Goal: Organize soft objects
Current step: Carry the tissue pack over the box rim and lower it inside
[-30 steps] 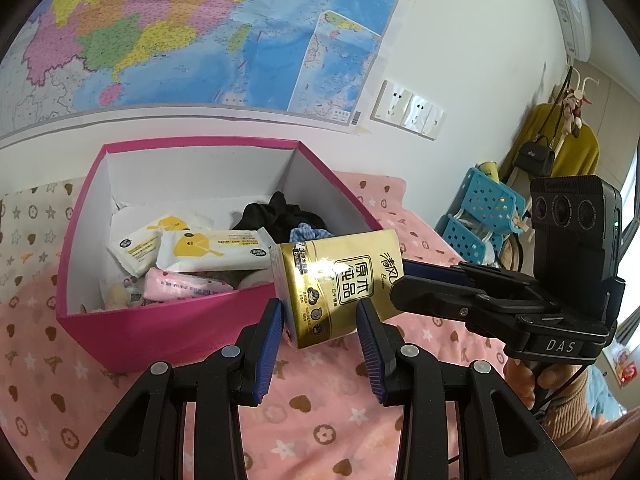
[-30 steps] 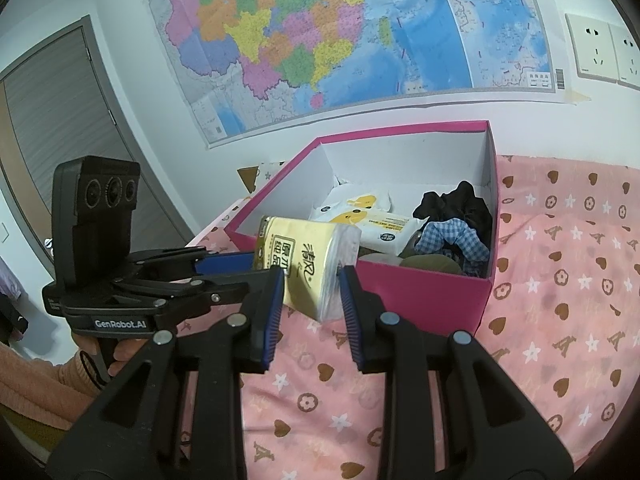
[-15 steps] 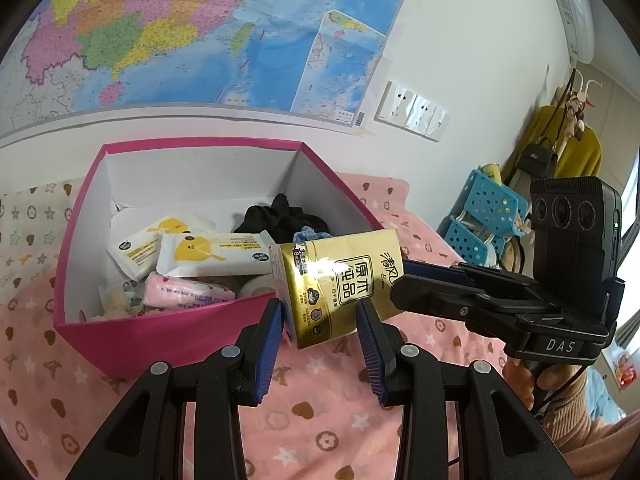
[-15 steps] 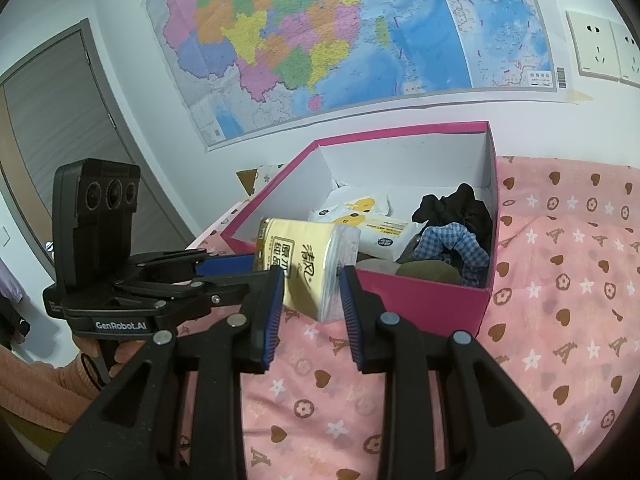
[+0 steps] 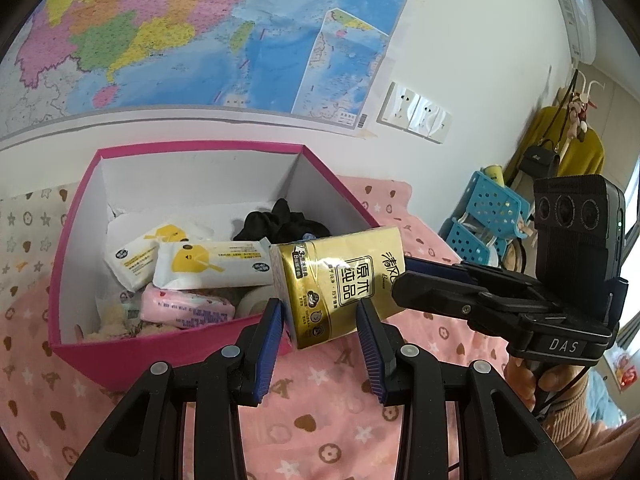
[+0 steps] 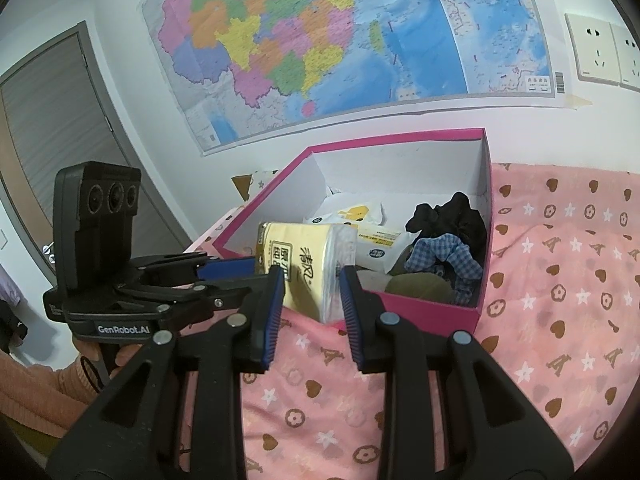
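Observation:
A gold tissue pack (image 5: 340, 284) hangs in the air over the near right corner of the pink box (image 5: 168, 344). My left gripper (image 5: 320, 320) is shut on one end of it and my right gripper (image 6: 312, 288) is shut on the other end (image 6: 308, 264). The box (image 6: 432, 308) holds white wet-wipe packs (image 5: 208, 264), a pink pack (image 5: 188, 308), black cloth (image 5: 280, 220) and a blue checked scrunchie (image 6: 444, 256).
The box stands on a bed with a pink patterned sheet (image 5: 320, 420) against a wall with a map (image 5: 200, 32). Blue baskets (image 5: 488, 216) stand to the right of the bed. A grey door (image 6: 48, 128) is on the left.
Both grippers have carried the tissue pack slightly closer to the box; the box sits a little nearer and lower in both views.

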Tool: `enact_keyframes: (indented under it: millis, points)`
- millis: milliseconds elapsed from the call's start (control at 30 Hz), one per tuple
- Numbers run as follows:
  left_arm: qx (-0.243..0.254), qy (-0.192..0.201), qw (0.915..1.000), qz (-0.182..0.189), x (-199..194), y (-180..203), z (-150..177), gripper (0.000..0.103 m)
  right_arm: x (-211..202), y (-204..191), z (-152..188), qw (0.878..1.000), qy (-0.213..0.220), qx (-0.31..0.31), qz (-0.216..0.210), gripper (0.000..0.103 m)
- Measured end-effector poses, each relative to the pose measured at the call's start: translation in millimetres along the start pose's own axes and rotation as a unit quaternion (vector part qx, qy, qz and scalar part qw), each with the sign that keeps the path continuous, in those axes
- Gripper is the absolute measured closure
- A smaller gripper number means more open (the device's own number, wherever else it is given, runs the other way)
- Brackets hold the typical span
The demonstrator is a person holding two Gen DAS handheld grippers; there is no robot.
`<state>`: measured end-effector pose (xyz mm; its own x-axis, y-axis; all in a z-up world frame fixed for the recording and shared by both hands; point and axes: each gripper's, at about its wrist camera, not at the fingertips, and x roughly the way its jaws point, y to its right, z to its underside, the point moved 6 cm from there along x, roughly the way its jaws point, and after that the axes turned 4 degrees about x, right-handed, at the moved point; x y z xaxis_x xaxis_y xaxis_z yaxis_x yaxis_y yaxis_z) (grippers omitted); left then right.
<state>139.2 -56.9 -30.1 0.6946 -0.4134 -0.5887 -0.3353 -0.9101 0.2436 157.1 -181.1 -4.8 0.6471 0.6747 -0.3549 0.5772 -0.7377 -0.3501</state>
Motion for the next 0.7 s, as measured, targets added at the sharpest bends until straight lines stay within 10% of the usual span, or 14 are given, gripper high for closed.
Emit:
enact_keyframes:
  millis: [700]
  points:
    - [0.001, 0.000, 1.0000, -0.007, 6.8, -2.5, -5.9, 0.066, 2.9, 6.3, -6.4, 1.000, 0.003, 0.010, -0.001, 0.071]
